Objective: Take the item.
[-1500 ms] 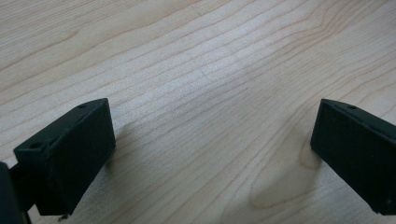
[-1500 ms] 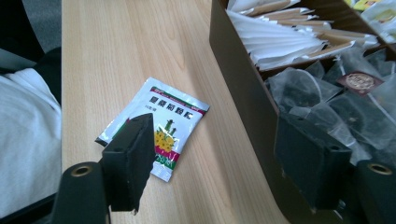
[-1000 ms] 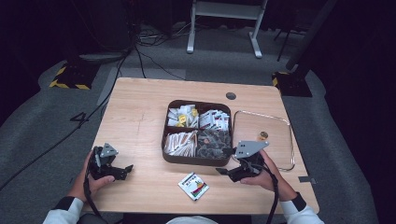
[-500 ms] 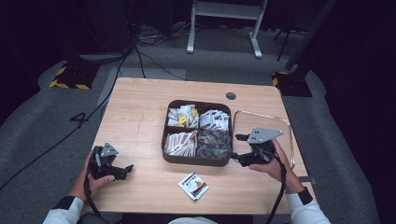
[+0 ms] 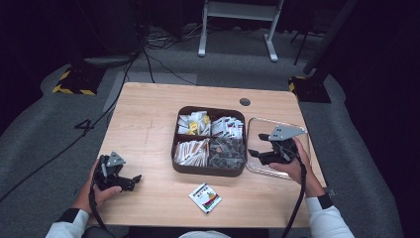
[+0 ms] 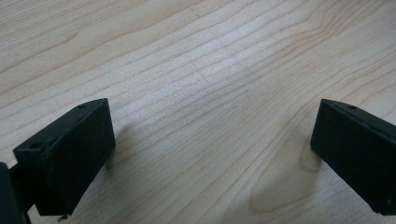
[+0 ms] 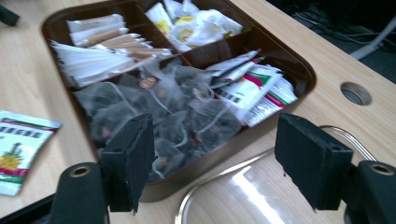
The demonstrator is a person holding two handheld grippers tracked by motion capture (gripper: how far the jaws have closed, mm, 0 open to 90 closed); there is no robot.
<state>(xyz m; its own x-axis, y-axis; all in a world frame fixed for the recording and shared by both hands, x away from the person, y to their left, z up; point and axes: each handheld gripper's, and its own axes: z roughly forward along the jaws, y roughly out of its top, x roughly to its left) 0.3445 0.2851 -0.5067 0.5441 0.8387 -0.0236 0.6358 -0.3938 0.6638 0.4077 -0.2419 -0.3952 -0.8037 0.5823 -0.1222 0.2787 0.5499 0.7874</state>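
the right gripper [image 5: 258, 154] is held in the right hand [image 5: 292, 163] at the right of the high view, above the clear lid [image 5: 300, 130], pointed left toward the brown tray [image 5: 208, 171]. its jaws are released and stand wide apart, with nothing between them; in the right gripper view the tray's compartment of dark tea bags [image 7: 159, 116] is seen just beyond them. the left gripper [image 5: 134, 179] is rested low on the surface [image 5: 148, 119] at the lower left, gripped by the left hand [image 5: 101, 191], jaws likewise released over bare wood. a loose packet [image 5: 205, 197] is seen on the surface at lower centre, just below the tray. open wood is left between the left gripper and the tray; the lid reaches close to the surface's right edge.
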